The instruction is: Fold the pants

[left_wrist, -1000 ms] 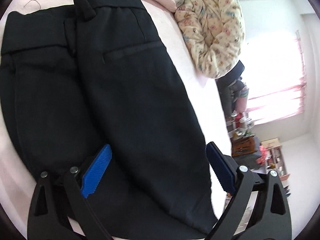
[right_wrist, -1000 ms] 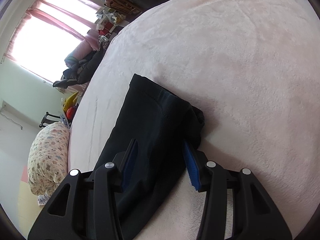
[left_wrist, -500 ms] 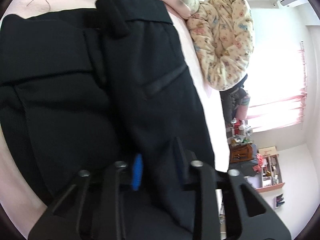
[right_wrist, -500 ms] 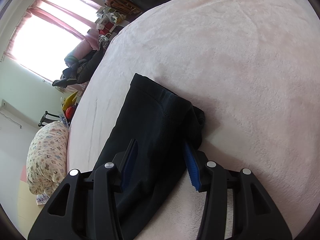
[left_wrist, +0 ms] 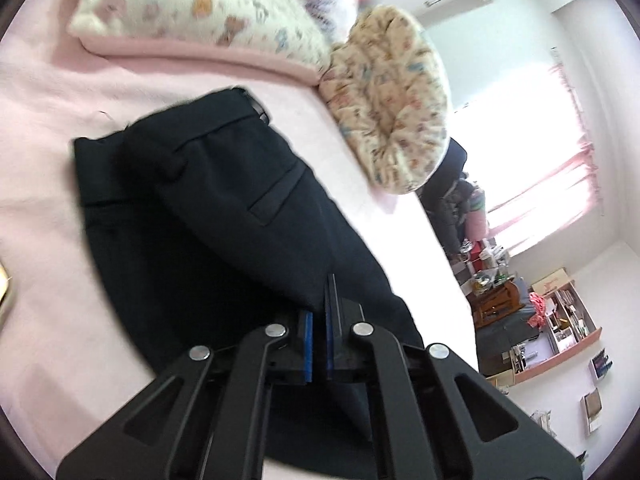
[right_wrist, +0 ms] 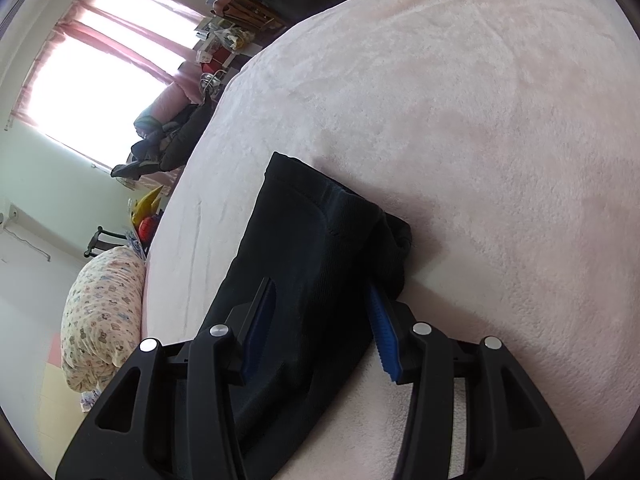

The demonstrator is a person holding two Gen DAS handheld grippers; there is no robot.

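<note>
Black pants [left_wrist: 208, 216] lie on a pink bed, waistband toward the pillows, a back pocket showing. My left gripper [left_wrist: 318, 312] is shut on a fold of the pants fabric and holds it raised off the bed. In the right wrist view the leg ends of the pants [right_wrist: 316, 240] lie on the blanket. My right gripper [right_wrist: 324, 300] is open, its blue-padded fingers [right_wrist: 382, 332] on either side of the leg near the hem.
A patterned pillow [left_wrist: 200, 4] and a rolled floral quilt [left_wrist: 392, 100] lie beyond the waistband. The pink blanket [right_wrist: 480, 100] spreads beyond the hem. The bed's edge, a bright window [right_wrist: 92, 80] and cluttered shelves [left_wrist: 560, 320] are to the side.
My left gripper closed on the pants fabric and lifted it, pulling back so the pillows came into view. My right gripper stayed open around the leg and hardly moved.
</note>
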